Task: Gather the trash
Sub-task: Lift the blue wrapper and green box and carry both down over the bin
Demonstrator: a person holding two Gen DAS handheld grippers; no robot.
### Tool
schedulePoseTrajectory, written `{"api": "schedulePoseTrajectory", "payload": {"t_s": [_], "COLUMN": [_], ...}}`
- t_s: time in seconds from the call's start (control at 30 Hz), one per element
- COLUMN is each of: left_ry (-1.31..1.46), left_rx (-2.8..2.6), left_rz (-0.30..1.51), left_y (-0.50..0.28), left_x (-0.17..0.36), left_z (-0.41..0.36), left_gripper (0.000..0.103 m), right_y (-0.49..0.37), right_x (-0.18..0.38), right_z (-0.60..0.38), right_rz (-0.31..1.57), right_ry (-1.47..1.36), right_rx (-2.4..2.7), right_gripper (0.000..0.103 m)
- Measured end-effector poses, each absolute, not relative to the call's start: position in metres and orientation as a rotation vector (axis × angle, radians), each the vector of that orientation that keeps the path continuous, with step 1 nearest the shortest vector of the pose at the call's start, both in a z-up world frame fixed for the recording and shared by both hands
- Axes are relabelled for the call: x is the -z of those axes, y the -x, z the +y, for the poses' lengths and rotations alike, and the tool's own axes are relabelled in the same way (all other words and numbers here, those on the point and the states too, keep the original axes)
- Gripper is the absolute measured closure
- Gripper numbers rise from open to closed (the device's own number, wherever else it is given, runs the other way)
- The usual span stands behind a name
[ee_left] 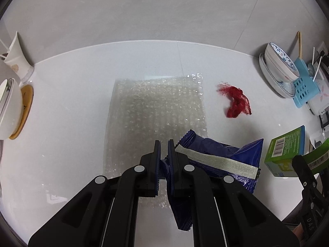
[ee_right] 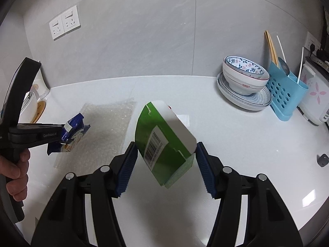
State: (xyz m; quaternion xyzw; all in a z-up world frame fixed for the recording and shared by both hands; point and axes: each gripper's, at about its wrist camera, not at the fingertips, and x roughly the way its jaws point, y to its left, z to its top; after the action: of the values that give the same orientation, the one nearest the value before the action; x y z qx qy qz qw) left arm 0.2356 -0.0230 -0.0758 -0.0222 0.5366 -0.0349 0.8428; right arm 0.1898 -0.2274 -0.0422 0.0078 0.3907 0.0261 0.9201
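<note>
My left gripper (ee_left: 163, 144) is shut on a crumpled dark blue snack wrapper (ee_left: 216, 154), which hangs off its right side above the counter. The same gripper (ee_right: 61, 135) and wrapper (ee_right: 75, 130) show at the left of the right wrist view, held by a person's hand (ee_right: 14, 168). My right gripper (ee_right: 166, 145) grips a green and white carton (ee_right: 162, 142) with a barcode, tilted and lifted between both pads. That carton (ee_left: 285, 152) also appears at the right of the left wrist view. A clear bubble wrap sheet (ee_left: 156, 107) and a red mesh scrap (ee_left: 235, 100) lie on the white counter.
Stacked patterned bowls on plates (ee_right: 244, 82) stand at the back right beside a blue utensil caddy (ee_right: 285, 94) and a white appliance (ee_right: 314, 100). A paper cup (ee_left: 16, 61) and a white bowl on a yellow coaster (ee_left: 12, 111) sit at the left. Wall sockets (ee_right: 64, 22) are on the grey tiles.
</note>
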Motion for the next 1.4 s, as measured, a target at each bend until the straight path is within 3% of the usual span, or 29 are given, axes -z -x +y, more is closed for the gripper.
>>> {"api": "schedulePoseTrajectory", "payload": {"t_s": [1.4], "left_ry": [0.087], "left_rx": [0.041], "left_rz": [1.081], "left_y": [-0.065], "left_x": [0.045], "left_z": [-0.041], "left_gripper": [0.097], "right_y": [-0.056], "right_x": [0.015], "right_z": [-0.249], "right_rz": [0.766], "right_ry": [-0.03], "right_rx": [-0.134], "right_gripper": [0.048]}}
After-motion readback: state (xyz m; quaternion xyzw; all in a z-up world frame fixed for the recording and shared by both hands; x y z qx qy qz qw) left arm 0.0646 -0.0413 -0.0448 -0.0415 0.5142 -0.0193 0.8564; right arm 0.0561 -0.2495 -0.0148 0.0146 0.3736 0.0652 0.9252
